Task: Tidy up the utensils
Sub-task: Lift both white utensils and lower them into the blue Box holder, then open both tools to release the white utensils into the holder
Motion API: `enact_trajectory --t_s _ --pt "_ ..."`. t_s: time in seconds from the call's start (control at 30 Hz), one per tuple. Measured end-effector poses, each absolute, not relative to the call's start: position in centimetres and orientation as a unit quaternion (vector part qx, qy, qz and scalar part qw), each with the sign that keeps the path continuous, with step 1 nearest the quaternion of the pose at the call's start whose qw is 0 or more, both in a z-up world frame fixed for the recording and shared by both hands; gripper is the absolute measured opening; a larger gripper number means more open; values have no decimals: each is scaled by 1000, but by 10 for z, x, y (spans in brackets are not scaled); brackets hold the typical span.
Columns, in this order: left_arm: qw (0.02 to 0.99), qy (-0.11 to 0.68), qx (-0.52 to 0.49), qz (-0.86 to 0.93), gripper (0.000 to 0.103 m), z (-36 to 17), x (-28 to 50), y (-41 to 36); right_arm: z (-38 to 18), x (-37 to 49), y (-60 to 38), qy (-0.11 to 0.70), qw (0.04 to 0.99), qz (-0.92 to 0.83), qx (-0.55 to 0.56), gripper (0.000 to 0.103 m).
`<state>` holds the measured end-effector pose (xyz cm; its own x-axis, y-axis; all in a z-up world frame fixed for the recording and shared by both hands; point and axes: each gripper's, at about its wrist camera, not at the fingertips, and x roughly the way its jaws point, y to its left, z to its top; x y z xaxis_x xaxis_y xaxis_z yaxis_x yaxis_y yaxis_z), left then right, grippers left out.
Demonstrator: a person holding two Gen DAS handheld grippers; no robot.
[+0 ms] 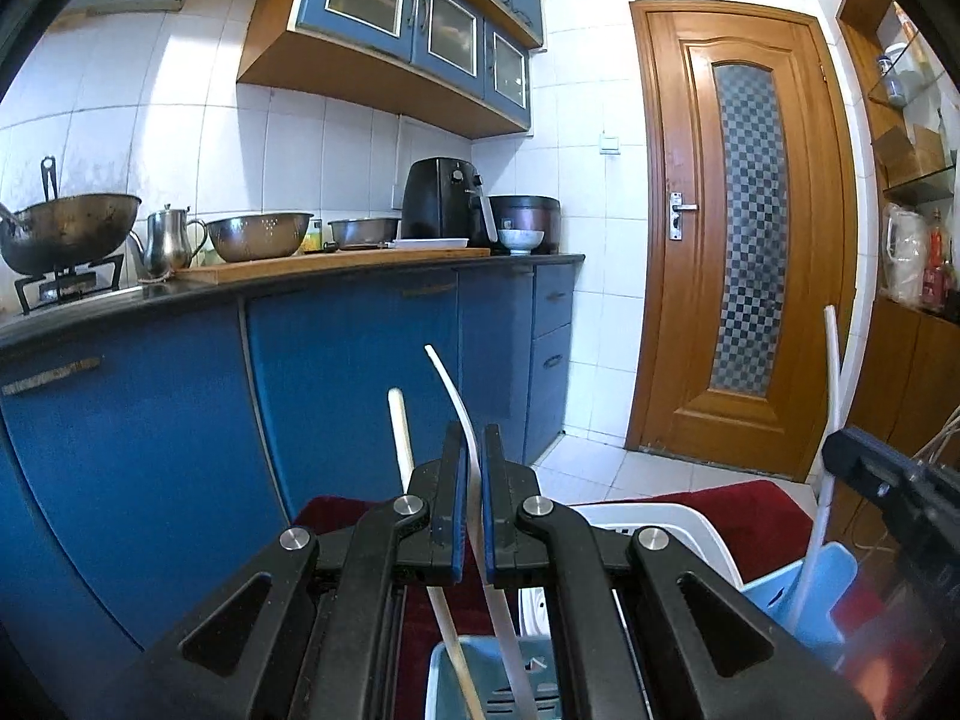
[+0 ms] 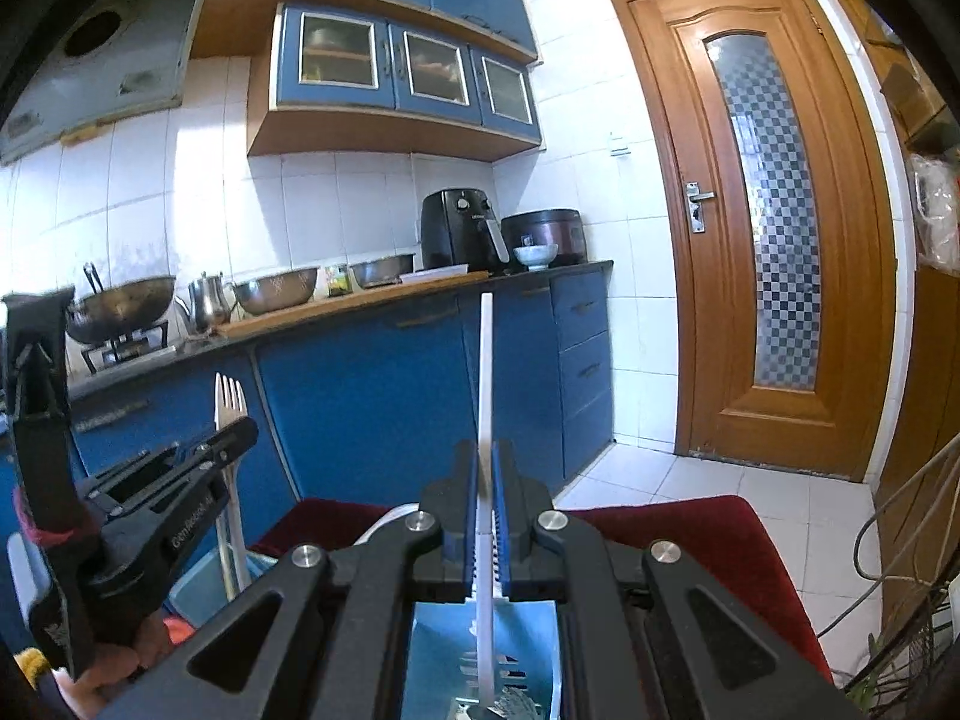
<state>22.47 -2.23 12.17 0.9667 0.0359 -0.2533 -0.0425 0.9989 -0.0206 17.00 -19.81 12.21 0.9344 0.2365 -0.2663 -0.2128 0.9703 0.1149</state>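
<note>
The left gripper (image 1: 474, 468) is clamped tight on a white plastic fork (image 1: 459, 414), its handle curving up and away past the fingertips. Only the right wrist view reveals the tines (image 2: 230, 399), pointing straight up. The right gripper (image 2: 486, 474) is pinched shut on a white plastic knife (image 2: 485, 372), its long axis near vertical, serrated edge between the pads. Both utensils hang above a light blue holder (image 2: 480, 636) on a red cloth (image 2: 708, 540); beyond stand blue cabinets (image 1: 336, 372).

Glossy blue cabinet fronts (image 1: 336, 372) – shiny steel bowls (image 1: 259, 235) – varnished wood door (image 1: 744, 228).
</note>
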Motion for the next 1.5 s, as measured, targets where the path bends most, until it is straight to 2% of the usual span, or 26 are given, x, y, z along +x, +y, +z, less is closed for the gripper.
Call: enact_trajectory --t_s 0.83,0.9,0.97,1.0,1.07,1.5 --pt "989 149 -7 -11 3 96 194 -27 102 154 -196 164 978 123 43 7" --pt "988 155 -6 -18 10 97 193 -27 104 153 -197 166 977 128 49 9" --pt "987 156 -5 -22 31 99 190 -29 105 150 -198 167 975 135 54 19" --pt "988 154 -5 -24 33 100 187 -29 106 149 -198 167 975 138 56 22" --pt "987 156 -1 -28 34 103 183 -31 109 144 -198 164 974 143 58 29" --pt "983 180 -25 -39 34 125 153 -19 133 115 -199 154 974 150 72 35"
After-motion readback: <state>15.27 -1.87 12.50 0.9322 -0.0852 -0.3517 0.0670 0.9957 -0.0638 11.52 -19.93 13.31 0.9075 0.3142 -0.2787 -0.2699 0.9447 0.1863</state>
